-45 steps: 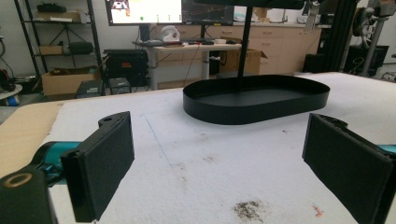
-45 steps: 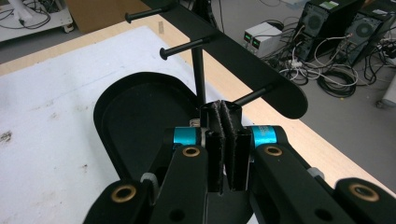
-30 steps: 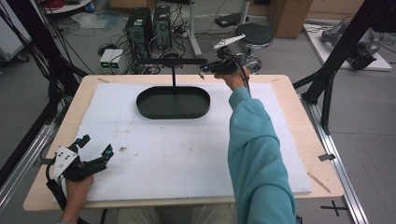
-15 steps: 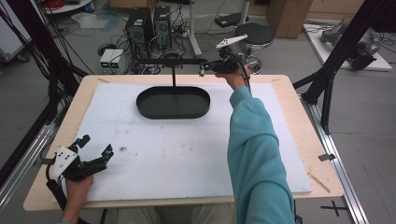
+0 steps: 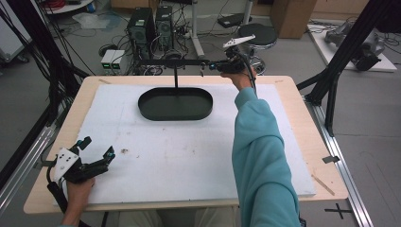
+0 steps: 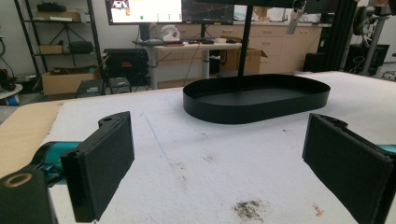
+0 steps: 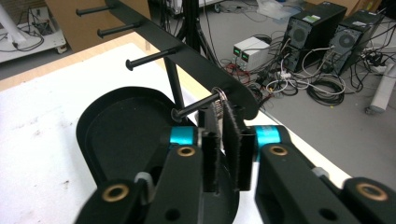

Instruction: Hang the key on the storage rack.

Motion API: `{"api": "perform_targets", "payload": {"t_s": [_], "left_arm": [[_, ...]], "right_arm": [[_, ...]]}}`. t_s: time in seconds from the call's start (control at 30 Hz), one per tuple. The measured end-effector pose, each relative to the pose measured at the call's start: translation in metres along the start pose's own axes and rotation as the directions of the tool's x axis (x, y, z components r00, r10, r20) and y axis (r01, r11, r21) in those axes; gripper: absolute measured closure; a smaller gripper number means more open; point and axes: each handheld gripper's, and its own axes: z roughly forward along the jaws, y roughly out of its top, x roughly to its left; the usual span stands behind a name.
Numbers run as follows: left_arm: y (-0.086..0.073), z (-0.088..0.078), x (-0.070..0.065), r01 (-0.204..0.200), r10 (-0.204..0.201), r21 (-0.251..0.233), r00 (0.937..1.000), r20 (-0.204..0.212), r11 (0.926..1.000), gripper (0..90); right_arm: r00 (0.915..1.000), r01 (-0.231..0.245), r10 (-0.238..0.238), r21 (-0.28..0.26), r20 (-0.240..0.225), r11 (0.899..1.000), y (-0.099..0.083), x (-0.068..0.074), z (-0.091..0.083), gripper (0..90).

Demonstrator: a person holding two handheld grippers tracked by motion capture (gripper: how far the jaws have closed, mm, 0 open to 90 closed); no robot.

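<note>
Your right tongs [image 7: 223,140] are pinched nearly closed on a small silver metal ring [image 7: 219,95] hanging on the end peg of the black metal peg rack [image 7: 187,53], above the far right end of the black oval metal tray [image 5: 175,104], whose floor lies bare around the rack's post. Your left tongs [image 5: 97,151] rest wide open and grip nothing on the white foam-covered tabletop [image 5: 189,156] at the near left corner, well apart from the tray.

The right gripper [image 7: 220,140] jaws hide most of the small ring [image 7: 219,94].
</note>
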Motion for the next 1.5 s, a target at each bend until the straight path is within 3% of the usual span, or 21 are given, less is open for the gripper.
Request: {"api": "perform_targets", "payload": {"t_s": [0.1, 0.27, 0.33, 0.37, 0.47, 0.5, 0.57, 0.67, 0.7, 0.73, 0.77, 0.9, 1.1, 1.27, 1.5], "left_arm": [[0.000, 0.000, 0.000, -0.001, 0.001, 0.000, 1.0000, 0.001, 1.0000, 9.4], [0.000, -0.001, 0.000, 0.000, 0.000, -0.011, 1.0000, 0.001, 0.9999, 9.4], [0.000, -0.001, 0.000, 0.004, -0.004, -0.015, 1.0000, 0.001, 0.9999, 9.4], [0.000, -0.001, 0.000, 0.005, -0.005, -0.010, 1.0000, -0.001, 0.9999, 9.4], [0.000, 0.000, 0.000, 0.007, -0.007, -0.007, 1.0000, -0.001, 0.9999, 9.4], [0.000, 0.000, 0.000, 0.008, -0.008, -0.007, 1.0000, -0.002, 0.9999, 9.4], [0.000, 0.000, 0.001, 0.009, -0.009, -0.004, 1.0000, -0.001, 1.0000, 9.4], [0.000, 0.000, 0.000, 0.006, -0.006, -0.012, 1.0000, 0.000, 0.9999, 9.4], [0.000, -0.001, 0.000, 0.003, -0.003, -0.014, 1.0000, 0.002, 0.9999, 9.4], [0.000, -0.001, 0.000, 0.004, -0.004, -0.016, 1.0000, 0.001, 0.9999, 9.4], [-0.001, -0.001, 0.000, 0.003, -0.003, -0.014, 1.0000, 0.000, 0.9999, 9.4], [0.000, -0.001, 0.000, -0.001, 0.001, -0.010, 1.0000, 0.002, 0.9999, 9.4], [0.000, -0.001, 0.000, -0.004, 0.004, -0.010, 1.0000, 0.001, 0.9999, 9.4], [-0.001, -0.001, -0.001, -0.005, 0.005, -0.017, 1.0000, -0.001, 0.9999, 9.4], [-0.001, -0.002, -0.001, -0.004, 0.004, -0.023, 1.0000, -0.001, 0.9997, 9.4]], "right_arm": [[1.0000, 0.000, 0.000, -0.010, -0.001, 1.000, 0.001, 0.001, -0.005, 79.3], [0.9999, 0.010, -0.009, -0.017, 0.005, 1.000, 0.002, 0.007, -0.012, 60.6], [0.9999, 0.010, -0.009, -0.042, 0.012, 0.999, -0.001, 0.012, -0.017, 45.3], [0.9997, 0.002, -0.001, -0.045, 0.023, 0.999, -0.003, 0.015, -0.020, 31.9], [0.9945, -0.043, 0.043, 0.003, 0.096, 0.999, -0.005, 0.024, -0.027, 1.0], [0.9931, -0.055, 0.053, 0.013, 0.104, 0.998, -0.006, 0.027, -0.031, 0.4], [0.9940, -0.051, 0.056, -0.051, 0.094, 0.997, -0.011, 0.035, -0.040, 0.4], [0.9947, -0.046, 0.054, -0.088, 0.088, 0.995, -0.020, 0.044, -0.053, 0.4], [0.9950, -0.062, 0.068, -0.085, 0.073, 0.994, -0.024, 0.047, -0.057, 0.4], [0.9944, -0.072, 0.075, -0.045, 0.074, 0.996, -0.027, 0.049, -0.060, 0.4], [0.9955, -0.051, 0.056, -0.057, 0.077, 0.997, -0.031, 0.052, -0.063, 0.4], [0.9971, -0.009, 0.015, -0.071, 0.074, 0.997, -0.055, 0.064, -0.081, 0.4], [0.9957, 0.002, 0.010, -0.131, 0.092, 0.991, -0.104, 0.074, -0.114, 0.4], [0.9896, -0.002, 0.032, -0.206, 0.140, 0.978, -0.150, 0.079, -0.137, 0.4], [0.9836, -0.017, 0.074, -0.322, 0.165, 0.947, -0.212, 0.089, -0.154, 0.4]]}}
